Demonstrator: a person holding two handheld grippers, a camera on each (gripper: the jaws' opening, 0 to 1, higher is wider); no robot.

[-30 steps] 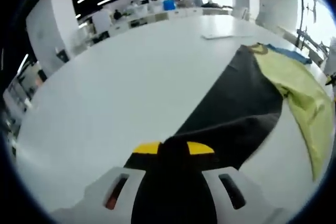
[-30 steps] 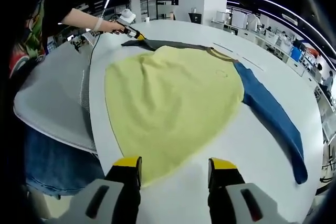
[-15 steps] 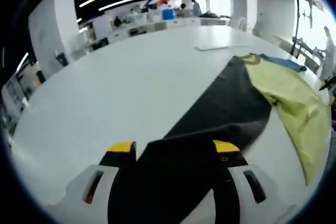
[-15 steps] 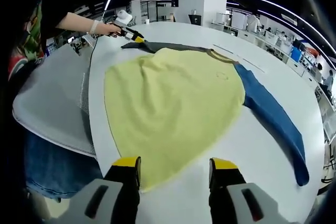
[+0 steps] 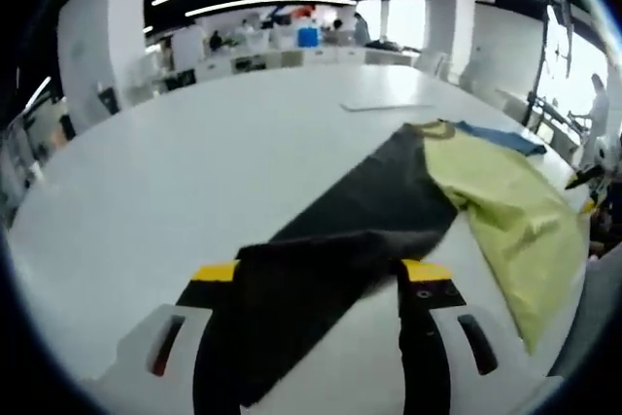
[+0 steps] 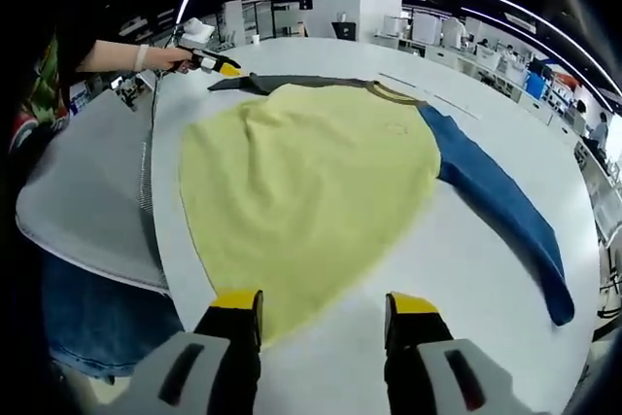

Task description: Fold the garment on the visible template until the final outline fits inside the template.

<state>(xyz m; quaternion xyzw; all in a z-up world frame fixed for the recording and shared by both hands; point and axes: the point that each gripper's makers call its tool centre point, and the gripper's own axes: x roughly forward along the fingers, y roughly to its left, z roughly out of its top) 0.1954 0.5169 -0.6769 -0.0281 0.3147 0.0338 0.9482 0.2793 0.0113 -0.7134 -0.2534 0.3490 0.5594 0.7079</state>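
A yellow garment (image 6: 311, 191) with one dark grey sleeve (image 5: 360, 221) and one blue sleeve (image 6: 501, 206) lay spread flat on a white table (image 6: 466, 298). The left gripper (image 5: 321, 274) had the end of the grey sleeve draped between its jaws, the cloth hiding whether they pinched it. The right gripper (image 6: 319, 306) hovered with jaws spread wide and empty just beside the garment's hem; no template outline could be made out.

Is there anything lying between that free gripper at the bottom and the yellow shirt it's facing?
Nothing visible. In the right gripper view, the right gripper stands open at the near hem of the yellow shirt body, with bare white table around it. The left gripper is far off at the dark sleeve.
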